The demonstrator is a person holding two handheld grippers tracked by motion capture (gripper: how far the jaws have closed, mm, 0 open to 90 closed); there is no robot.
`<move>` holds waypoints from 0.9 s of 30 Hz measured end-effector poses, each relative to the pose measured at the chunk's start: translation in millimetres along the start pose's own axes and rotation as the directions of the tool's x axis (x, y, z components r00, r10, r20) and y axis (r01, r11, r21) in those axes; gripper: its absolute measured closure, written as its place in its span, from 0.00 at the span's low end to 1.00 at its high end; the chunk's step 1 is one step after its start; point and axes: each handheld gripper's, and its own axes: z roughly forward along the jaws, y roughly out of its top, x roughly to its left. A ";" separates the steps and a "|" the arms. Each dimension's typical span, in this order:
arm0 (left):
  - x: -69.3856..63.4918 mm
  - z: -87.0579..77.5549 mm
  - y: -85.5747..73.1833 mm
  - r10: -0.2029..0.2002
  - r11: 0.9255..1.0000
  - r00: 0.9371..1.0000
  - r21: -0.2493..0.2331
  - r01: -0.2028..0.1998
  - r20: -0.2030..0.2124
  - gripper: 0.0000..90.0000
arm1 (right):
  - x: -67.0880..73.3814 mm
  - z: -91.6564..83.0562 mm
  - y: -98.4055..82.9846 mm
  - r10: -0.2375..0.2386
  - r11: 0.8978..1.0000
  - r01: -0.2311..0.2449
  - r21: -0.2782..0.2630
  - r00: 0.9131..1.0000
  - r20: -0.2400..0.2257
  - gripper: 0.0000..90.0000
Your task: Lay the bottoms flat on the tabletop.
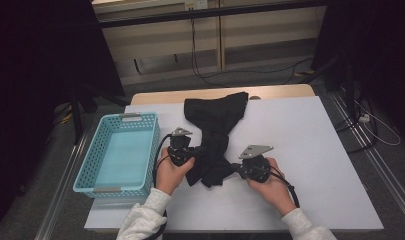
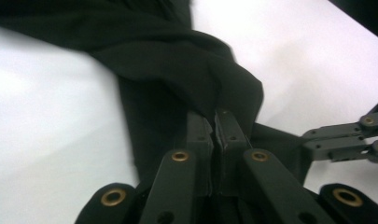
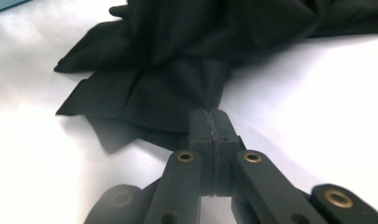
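Observation:
A crumpled black cloth (image 1: pixel 216 135) lies on the white table top (image 1: pixel 300 145), wide at the far end and bunched toward the person. My left gripper (image 1: pixel 199 151) holds the cloth's left side, its jaws pressed together on a fold of the black cloth (image 2: pixel 186 70). My right gripper (image 1: pixel 235 168) grips the near right corner. In the right gripper view the jaws meet on a pinch of the black cloth (image 3: pixel 177 88), which fans out in folds beyond my right gripper (image 3: pixel 210 116). In the left gripper view, my left gripper (image 2: pixel 213 122) is in front and the right gripper's linkage (image 2: pixel 350 140) shows at the right.
A light blue mesh basket (image 1: pixel 121 152) stands empty at the table's left edge, close to the left hand. To the right of the cloth lies bare white table. Cables run over the floor beyond the table.

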 end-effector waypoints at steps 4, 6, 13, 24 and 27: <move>6.0 -15.1 4.2 -0.009 1.000 1.000 -0.027 0.008 -0.030 0.96 | -7.8 -10.1 -3.9 0.004 1.000 -0.003 -0.010 1.000 0.015 1.00; 8.0 -18.9 4.4 -0.018 0.999 0.999 -0.032 0.016 -0.040 0.96 | -12.2 -16.5 -5.4 0.012 1.000 -0.012 -0.013 1.000 0.029 1.00; 14.4 -16.3 0.9 -0.042 0.999 0.997 -0.021 0.041 -0.059 0.96 | -28.0 -36.9 -10.2 0.055 0.997 -0.051 -0.061 0.996 0.069 1.00; 21.2 -18.1 -0.2 -0.072 0.997 0.993 -0.032 0.070 -0.090 0.96 | -44.2 -60.0 -13.5 0.102 0.989 -0.090 -0.114 0.989 0.103 1.00; 21.4 -23.0 2.0 -0.079 0.996 0.992 -0.058 0.074 -0.096 0.96 | -51.2 -66.2 -16.3 0.130 0.985 -0.115 -0.132 0.985 0.113 1.00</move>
